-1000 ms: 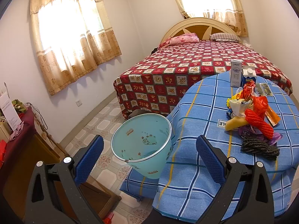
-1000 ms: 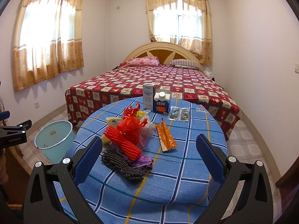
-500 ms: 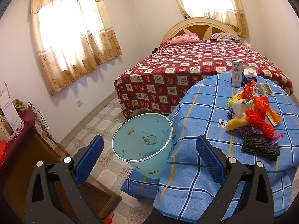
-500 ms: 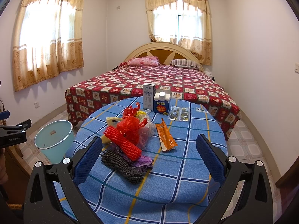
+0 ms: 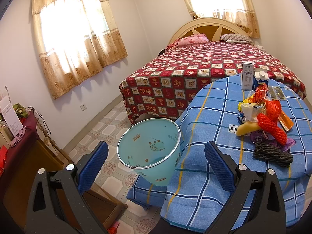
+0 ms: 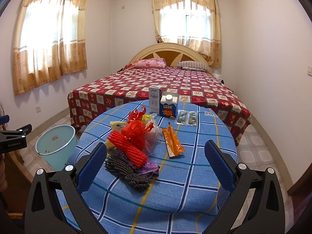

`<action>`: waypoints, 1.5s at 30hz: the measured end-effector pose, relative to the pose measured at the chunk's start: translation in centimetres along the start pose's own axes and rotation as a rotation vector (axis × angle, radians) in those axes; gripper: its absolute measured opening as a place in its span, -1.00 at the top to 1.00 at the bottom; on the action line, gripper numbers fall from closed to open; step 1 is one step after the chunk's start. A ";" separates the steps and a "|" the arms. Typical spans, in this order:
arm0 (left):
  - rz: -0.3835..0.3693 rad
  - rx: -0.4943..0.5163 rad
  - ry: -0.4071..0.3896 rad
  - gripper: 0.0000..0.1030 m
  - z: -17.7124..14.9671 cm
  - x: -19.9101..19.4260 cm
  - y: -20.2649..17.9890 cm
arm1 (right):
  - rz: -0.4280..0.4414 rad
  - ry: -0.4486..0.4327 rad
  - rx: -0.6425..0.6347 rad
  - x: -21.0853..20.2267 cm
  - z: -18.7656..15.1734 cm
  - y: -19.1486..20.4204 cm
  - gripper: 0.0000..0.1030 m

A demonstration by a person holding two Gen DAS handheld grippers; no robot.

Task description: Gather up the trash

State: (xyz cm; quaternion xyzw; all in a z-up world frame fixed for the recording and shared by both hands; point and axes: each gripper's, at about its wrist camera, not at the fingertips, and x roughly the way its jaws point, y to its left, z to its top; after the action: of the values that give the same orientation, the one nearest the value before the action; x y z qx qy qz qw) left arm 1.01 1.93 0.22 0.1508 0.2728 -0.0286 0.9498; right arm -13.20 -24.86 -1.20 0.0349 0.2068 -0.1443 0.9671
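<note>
Both my left gripper (image 5: 156, 167) and right gripper (image 6: 156, 165) gape wide, empty; trash pile (image 6: 134, 142) mid-frame on the bench (image 6: 175, 185), bin (image 5: 150, 148) centre.

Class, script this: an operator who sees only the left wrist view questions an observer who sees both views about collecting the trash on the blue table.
Operator: I cannot see the right gripper. Where is it?
Observer: The right gripper is open and empty, at the near edge of the table, facing the trash pile.
Operator: The orange sachet is half hidden for me. How does it lie?
Observer: The orange sachet lies flat to the right of the pile, its whole length showing.
</note>
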 end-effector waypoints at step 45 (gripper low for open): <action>0.072 0.079 0.195 -0.88 -7.0 7.1 -3.7 | 0.101 0.170 -0.134 8.9 -7.5 2.8 -0.52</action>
State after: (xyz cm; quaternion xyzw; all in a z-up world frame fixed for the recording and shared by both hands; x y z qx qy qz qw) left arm 2.98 0.68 -10.17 0.1998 0.3569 0.0095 0.9125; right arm -7.50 -23.59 -11.63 -0.0075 0.2952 -0.0778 0.9522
